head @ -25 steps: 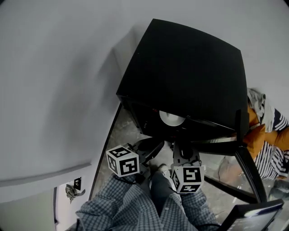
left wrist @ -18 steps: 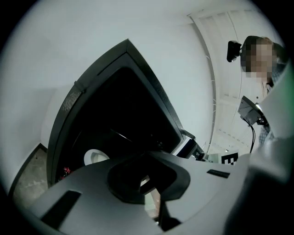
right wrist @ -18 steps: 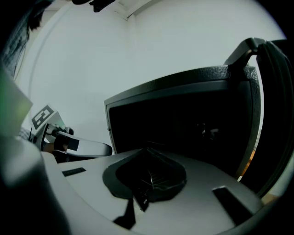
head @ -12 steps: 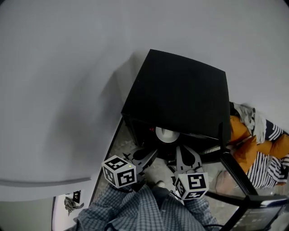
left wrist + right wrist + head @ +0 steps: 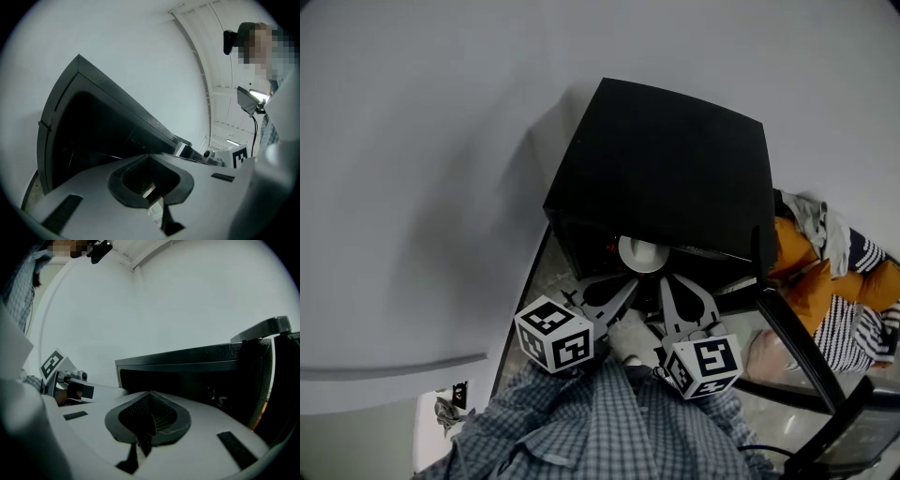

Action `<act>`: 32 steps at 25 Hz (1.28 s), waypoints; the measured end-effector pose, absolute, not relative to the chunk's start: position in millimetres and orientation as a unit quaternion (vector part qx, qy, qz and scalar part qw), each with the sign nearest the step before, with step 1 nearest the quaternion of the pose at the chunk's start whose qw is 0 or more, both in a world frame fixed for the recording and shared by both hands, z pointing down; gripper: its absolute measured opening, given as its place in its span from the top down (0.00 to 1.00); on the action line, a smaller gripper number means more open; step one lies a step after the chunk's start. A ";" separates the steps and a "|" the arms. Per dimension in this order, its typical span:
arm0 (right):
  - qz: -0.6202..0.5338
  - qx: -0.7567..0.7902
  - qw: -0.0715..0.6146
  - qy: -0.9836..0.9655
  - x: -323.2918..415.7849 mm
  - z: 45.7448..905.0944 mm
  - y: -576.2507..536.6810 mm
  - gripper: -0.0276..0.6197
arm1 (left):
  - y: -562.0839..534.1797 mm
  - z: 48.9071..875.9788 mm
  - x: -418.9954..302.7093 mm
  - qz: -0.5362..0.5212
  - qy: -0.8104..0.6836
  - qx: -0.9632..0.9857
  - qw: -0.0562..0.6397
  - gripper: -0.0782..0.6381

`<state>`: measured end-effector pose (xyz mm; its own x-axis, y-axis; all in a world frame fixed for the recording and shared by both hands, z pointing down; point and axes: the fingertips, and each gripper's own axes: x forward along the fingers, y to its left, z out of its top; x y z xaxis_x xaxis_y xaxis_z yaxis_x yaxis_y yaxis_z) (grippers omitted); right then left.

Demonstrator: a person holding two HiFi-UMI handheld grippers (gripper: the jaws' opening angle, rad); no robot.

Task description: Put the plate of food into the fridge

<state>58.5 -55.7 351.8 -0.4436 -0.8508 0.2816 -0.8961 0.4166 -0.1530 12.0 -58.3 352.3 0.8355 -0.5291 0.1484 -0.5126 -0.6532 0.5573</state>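
Observation:
A white plate sits just inside the open front of the black fridge; I cannot make out the food on it. My left gripper and right gripper hover side by side just below that opening, both apart from the plate. In the left gripper view the left gripper has its jaws pressed together with nothing between them, facing the fridge's dark inside. The right gripper is likewise shut and empty before the fridge.
The fridge door stands open at the right. Orange and striped cloth lies beyond it. A grey wall runs along the left. A dark frame juts in at the bottom right. Checked sleeves fill the foreground.
The head view has shifted, so the fridge sits differently in frame. Both grippers stay shut in front of the opening and the plate stays inside.

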 end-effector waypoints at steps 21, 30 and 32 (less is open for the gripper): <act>0.149 0.513 0.081 -0.841 60.7 349.1 -43.0 0.95 | -48.4 359.0 27.0 0.011 -0.269 0.915 0.302 0.88; 0.169 0.507 0.076 -0.842 59.0 351.3 -42.9 0.95 | -46.9 358.2 26.5 0.011 -0.277 0.912 0.301 0.88; 0.169 0.507 0.078 -0.842 58.6 352.4 -41.8 0.95 | -45.6 358.0 28.2 0.013 -0.275 0.913 0.300 0.88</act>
